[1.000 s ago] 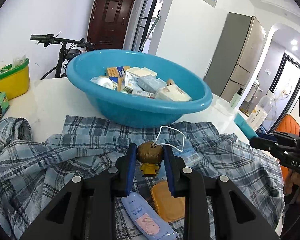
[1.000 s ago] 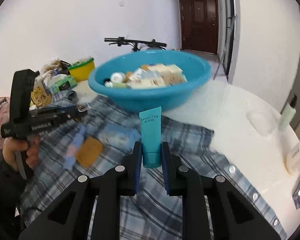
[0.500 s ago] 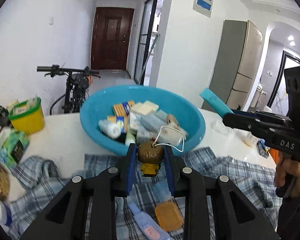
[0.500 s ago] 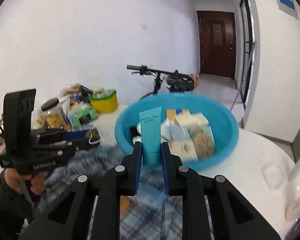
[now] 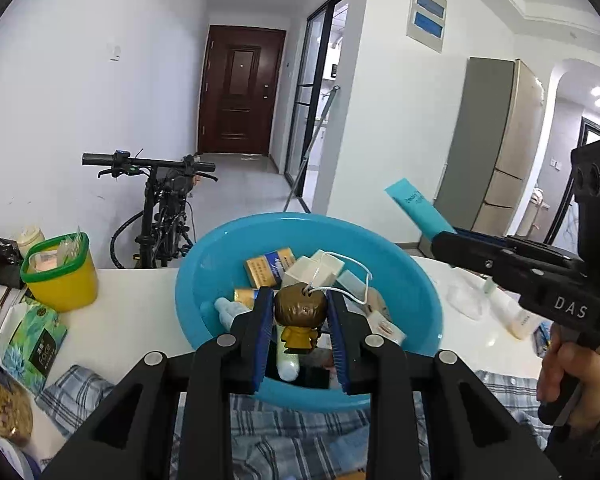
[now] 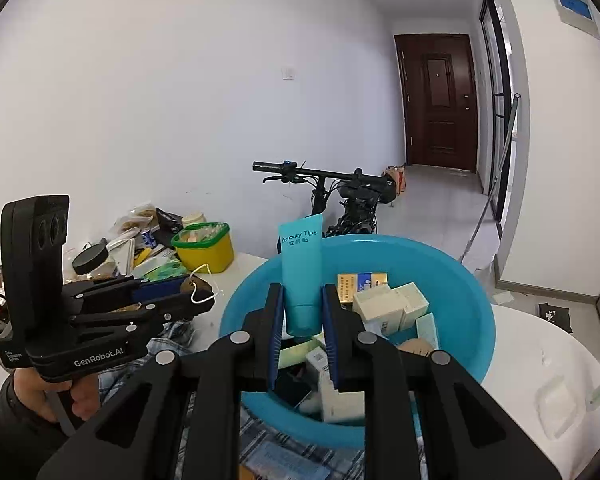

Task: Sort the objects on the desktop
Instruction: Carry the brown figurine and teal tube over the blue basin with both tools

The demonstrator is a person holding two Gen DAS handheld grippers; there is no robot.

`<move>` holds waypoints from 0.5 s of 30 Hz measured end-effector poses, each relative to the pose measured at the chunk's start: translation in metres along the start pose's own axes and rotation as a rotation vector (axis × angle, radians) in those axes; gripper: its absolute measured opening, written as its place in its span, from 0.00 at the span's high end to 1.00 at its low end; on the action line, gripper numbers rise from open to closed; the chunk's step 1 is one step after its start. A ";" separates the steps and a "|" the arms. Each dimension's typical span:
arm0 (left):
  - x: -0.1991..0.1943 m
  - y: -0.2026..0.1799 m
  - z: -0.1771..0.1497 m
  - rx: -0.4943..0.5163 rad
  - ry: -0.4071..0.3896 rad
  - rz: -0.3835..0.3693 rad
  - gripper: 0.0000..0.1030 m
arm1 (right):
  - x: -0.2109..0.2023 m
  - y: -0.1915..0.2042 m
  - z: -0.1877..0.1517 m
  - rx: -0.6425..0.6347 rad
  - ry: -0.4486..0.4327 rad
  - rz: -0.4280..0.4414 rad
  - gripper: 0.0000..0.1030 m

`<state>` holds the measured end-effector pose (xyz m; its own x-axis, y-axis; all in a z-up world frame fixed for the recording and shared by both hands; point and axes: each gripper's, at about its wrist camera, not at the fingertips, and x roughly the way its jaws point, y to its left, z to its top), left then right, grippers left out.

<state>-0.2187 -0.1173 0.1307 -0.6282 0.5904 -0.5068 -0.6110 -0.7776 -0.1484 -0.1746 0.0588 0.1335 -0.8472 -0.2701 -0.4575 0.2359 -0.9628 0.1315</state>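
Note:
My left gripper [image 5: 299, 308] is shut on a small figurine [image 5: 300, 318] with a brown head, yellow body and a white cord loop; it hangs over the blue basin [image 5: 196, 280]. My right gripper [image 6: 302, 305] is shut on a teal tube [image 6: 302, 276] marked Beauty Tips, held upright above the same blue basin [image 6: 472, 288]. The basin holds several small boxes and bottles. In the left wrist view the right gripper [image 5: 440, 236] and the teal tube [image 5: 416, 208] show at the right. The left gripper [image 6: 204, 294] with the figurine [image 6: 188, 283] shows at the left of the right wrist view.
A plaid shirt [image 5: 288, 440] lies on the white table [image 5: 136, 304] in front of the basin. A yellow tub [image 5: 60, 272] with a green rim, a green packet [image 5: 36, 348] and snack bags crowd the left side. A bicycle [image 5: 160, 204] stands behind the table. Bottles [image 5: 512, 312] stand right.
Both grippers have risen from just above the plaid shirt and moved forward over the basin, carrying the figurine and the teal tube. The basin now sits directly under both.

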 end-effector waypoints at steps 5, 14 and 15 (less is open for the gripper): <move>0.022 0.008 0.002 0.000 0.014 0.042 0.72 | 0.014 -0.018 -0.002 0.037 0.002 0.015 0.83; 0.054 0.011 -0.009 0.001 0.062 0.038 0.72 | 0.030 -0.030 -0.008 0.045 0.047 0.000 0.83; 0.055 0.011 -0.010 0.000 0.064 0.037 0.72 | 0.032 -0.030 -0.009 0.044 0.054 -0.002 0.83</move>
<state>-0.2557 -0.0954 0.0927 -0.6187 0.5460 -0.5649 -0.5879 -0.7987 -0.1282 -0.2045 0.0786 0.1072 -0.8205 -0.2694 -0.5042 0.2122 -0.9625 0.1691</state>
